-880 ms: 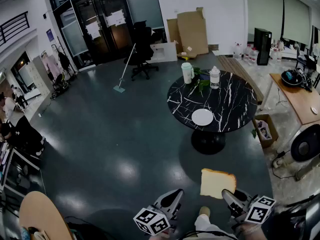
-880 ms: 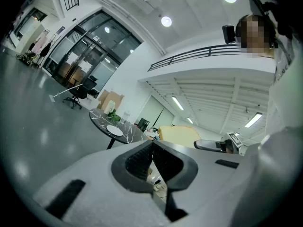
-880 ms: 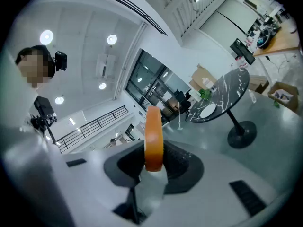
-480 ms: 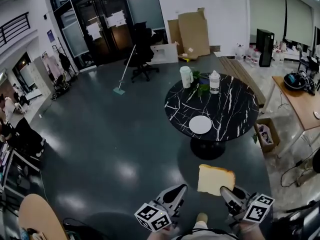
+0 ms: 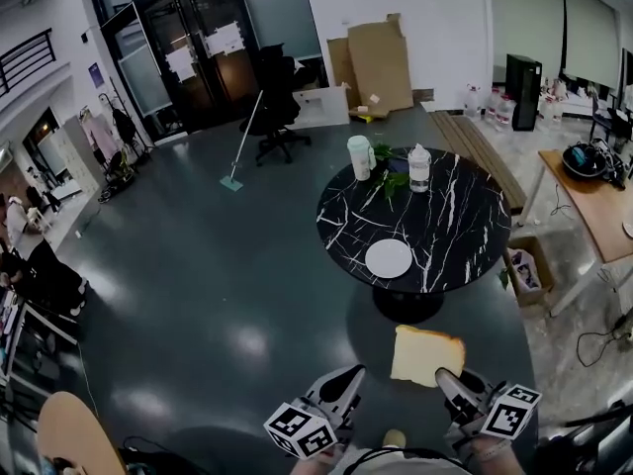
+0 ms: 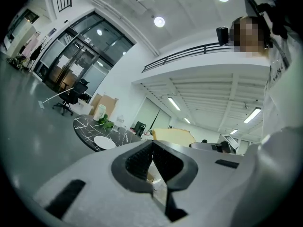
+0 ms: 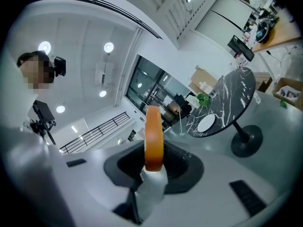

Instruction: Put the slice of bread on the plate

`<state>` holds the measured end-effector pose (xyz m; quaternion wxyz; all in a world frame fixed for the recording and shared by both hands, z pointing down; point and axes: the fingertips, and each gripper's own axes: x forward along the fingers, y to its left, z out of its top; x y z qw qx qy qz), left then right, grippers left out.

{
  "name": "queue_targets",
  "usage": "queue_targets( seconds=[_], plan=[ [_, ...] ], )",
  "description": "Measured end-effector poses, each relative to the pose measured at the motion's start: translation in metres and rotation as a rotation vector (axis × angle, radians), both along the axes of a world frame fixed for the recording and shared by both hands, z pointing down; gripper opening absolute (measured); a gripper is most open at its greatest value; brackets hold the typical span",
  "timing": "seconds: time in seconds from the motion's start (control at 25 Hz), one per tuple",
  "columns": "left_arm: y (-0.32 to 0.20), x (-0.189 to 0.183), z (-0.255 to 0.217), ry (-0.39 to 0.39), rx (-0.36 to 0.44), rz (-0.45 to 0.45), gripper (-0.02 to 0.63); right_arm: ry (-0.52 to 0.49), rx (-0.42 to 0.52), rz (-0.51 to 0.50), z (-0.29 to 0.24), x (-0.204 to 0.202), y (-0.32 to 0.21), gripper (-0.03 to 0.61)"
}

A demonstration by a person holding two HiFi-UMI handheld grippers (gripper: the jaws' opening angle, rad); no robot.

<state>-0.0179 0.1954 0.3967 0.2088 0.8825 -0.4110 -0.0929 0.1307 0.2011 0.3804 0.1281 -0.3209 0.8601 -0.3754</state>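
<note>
- Bread slice (image 5: 427, 356), pale with a tan crust, hangs over the dark floor just short of the round black marble table (image 5: 465, 216), on its near side and well apart from the plate.
- White plate (image 5: 388, 258) lies on the table close to its near edge, with bare marble around it.
- At the table's far edge stand a pale lidded cup (image 5: 360, 156), a clear bottle (image 5: 419, 166) and some green leaves (image 5: 393, 181) between them.
- Beyond the table are an office chair (image 5: 280, 97), a leaning mop (image 5: 240, 146) and flattened cardboard (image 5: 376, 62). To the table's right are a small open box (image 5: 522, 263) and a wooden desk (image 5: 593, 206).
- Dark floor and the table's near rim lie between the slice and the plate.
- Since the earlier frames the table and plate have drawn nearer, sitting lower and further left in the head view. The slice has kept its place at the right gripper.
- Right gripper (image 5: 450, 389) has its jaws narrow, clamped on the slice's lower edge, and the slice stands upright edge-on between the pads.
- Left gripper (image 5: 341, 384), level beside it, has its jaw tips together with nothing between them.
</note>
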Motion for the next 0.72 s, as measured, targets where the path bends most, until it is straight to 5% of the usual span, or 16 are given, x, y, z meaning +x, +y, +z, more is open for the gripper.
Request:
queue_targets(
  seconds=[0.44,0.72],
  plan=[
    [-0.026,-0.003,0.019,-0.009,-0.063,-0.022,0.008,-0.014,-0.057,-0.032,0.015,-0.010,-0.041,0.091],
    [-0.089,0.008,0.041,-0.013,-0.059,0.019,0.008,0.029,-0.075,0.004,0.033,-0.013,-0.090,0.091]
  ],
)
